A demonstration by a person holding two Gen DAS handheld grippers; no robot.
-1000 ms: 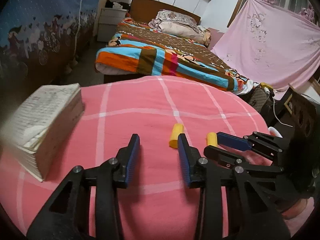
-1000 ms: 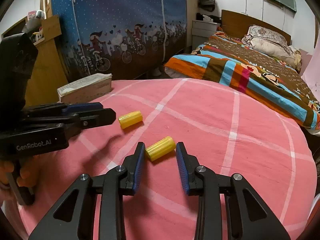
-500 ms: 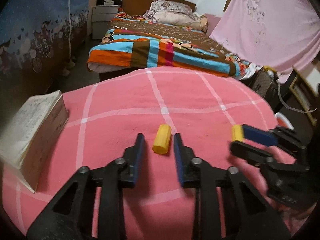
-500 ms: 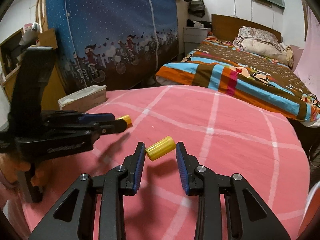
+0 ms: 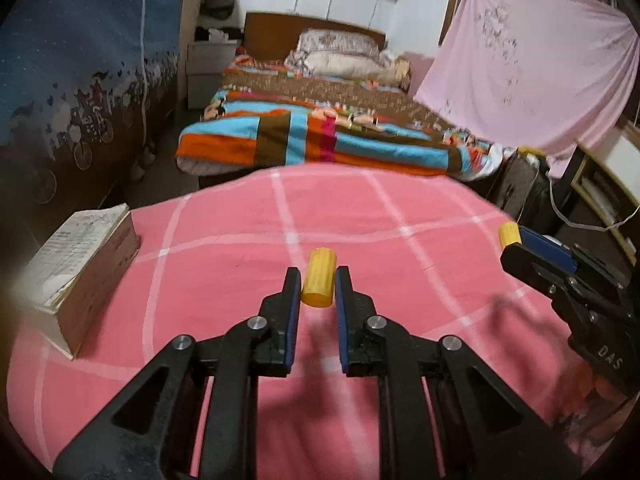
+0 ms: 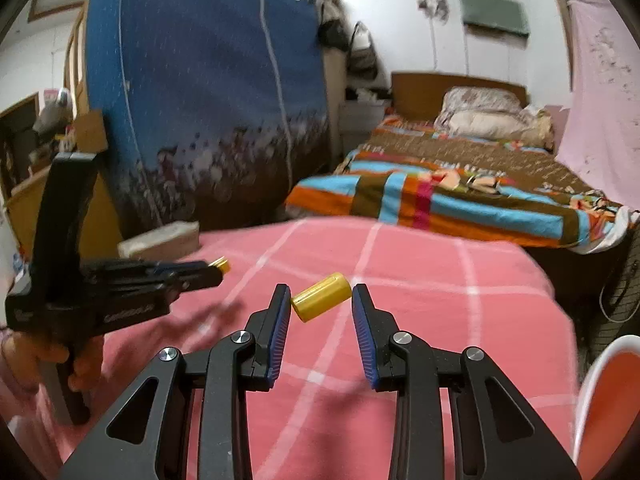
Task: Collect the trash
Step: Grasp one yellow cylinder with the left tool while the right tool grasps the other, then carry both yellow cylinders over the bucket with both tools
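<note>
Cylinders, two short yellow ones, were the trash, and each sat in a gripper. The left gripper was clamped on the left cylinder. Its blue pads pressed the cylinder's two sides, and the cylinder stuck out past the tips, pointing away from the camera, at the centre of the left view. The right gripper gripped the right cylinder between its tips. That cylinder lay slantwise across the gap, its lower end against the left pad and its upper end by the right pad.

In the right view the left gripper entered from the left edge, with a hand around its handle at lower left and only a yellow end showing at its tip. In the left view the right gripper reached in from the right edge, its cylinder poking out of the tip.

Under both lay a pink cloth with pale check lines, marked by the grippers' shadows. A thick book rested on the cloth at the left edge of the left view. Beyond the cloth, in the upper middle, stood a bed with a striped blanket. A blue curtain hung at upper left and a pink sheet at upper right. A white-rimmed red thing showed at the lower right of the right view, too cropped to identify.
</note>
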